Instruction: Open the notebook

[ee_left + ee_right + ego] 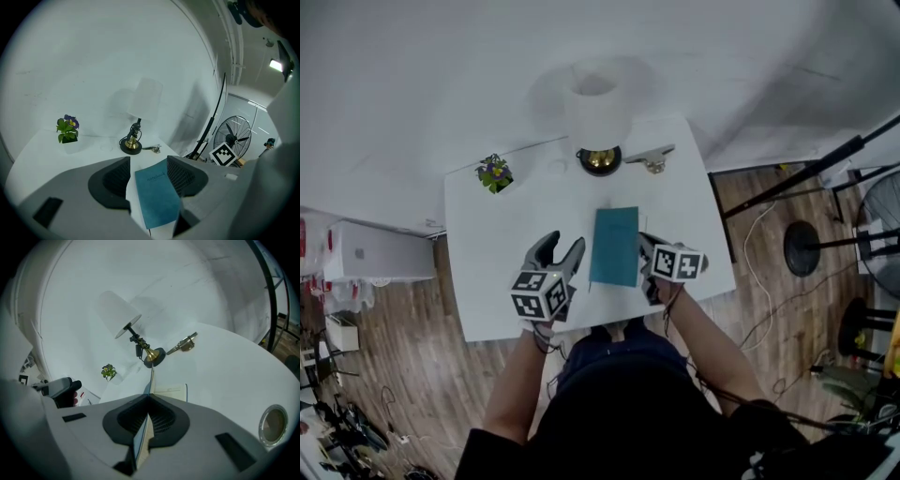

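Note:
A teal notebook (615,246) lies in the middle of the white table (492,281). My right gripper (645,267) is at the notebook's right edge. In the right gripper view its jaws (149,401) are shut on the cover (142,439), which stands lifted and edge-on, with a cream page (171,391) showing beneath. My left gripper (562,251) hovers just left of the notebook with its jaws open and nothing between them. In the left gripper view the teal cover (157,197) shows beyond the gripper (149,171), apart from the pads.
A white-shaded lamp (598,112) with a brass base (600,159) stands at the table's far edge. Next to it is a small metal object (652,159). A potted flower (494,172) sits at the far left corner. Black stands (806,246) and cables are on the floor to the right.

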The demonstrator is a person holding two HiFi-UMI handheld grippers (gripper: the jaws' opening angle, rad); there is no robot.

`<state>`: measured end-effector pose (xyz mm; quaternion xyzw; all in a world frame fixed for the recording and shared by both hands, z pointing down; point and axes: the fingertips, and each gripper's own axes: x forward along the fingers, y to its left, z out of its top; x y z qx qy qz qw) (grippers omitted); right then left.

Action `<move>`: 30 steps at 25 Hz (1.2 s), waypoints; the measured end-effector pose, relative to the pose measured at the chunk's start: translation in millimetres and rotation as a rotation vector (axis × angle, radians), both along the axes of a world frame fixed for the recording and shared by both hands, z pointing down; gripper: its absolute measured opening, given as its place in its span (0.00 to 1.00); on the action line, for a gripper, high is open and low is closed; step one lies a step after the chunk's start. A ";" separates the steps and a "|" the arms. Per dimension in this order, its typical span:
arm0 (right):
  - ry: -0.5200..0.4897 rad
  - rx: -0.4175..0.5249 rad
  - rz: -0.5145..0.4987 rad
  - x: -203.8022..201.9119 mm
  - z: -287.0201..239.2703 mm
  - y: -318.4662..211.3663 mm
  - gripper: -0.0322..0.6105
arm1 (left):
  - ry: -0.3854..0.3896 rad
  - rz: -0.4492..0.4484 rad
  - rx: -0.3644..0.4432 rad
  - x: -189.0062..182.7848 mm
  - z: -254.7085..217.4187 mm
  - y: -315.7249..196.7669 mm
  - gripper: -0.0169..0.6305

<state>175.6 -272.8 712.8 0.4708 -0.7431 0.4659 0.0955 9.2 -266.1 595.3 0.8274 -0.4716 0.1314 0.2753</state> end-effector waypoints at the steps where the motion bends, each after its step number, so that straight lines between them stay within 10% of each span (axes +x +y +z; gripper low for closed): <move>1: 0.010 0.011 -0.018 -3.1 -5.0 -2.4 0.06 | 0.002 -0.002 0.002 -1.5 -1.2 0.3 0.40; 11: 0.097 0.097 -0.199 -41.0 -52.6 -29.1 0.06 | 0.016 -0.075 0.002 -36.7 -4.7 13.2 0.39; 30: -0.128 0.119 -0.321 -169.5 -58.3 -38.2 0.13 | 0.030 -0.214 -0.029 -107.6 7.4 33.2 0.38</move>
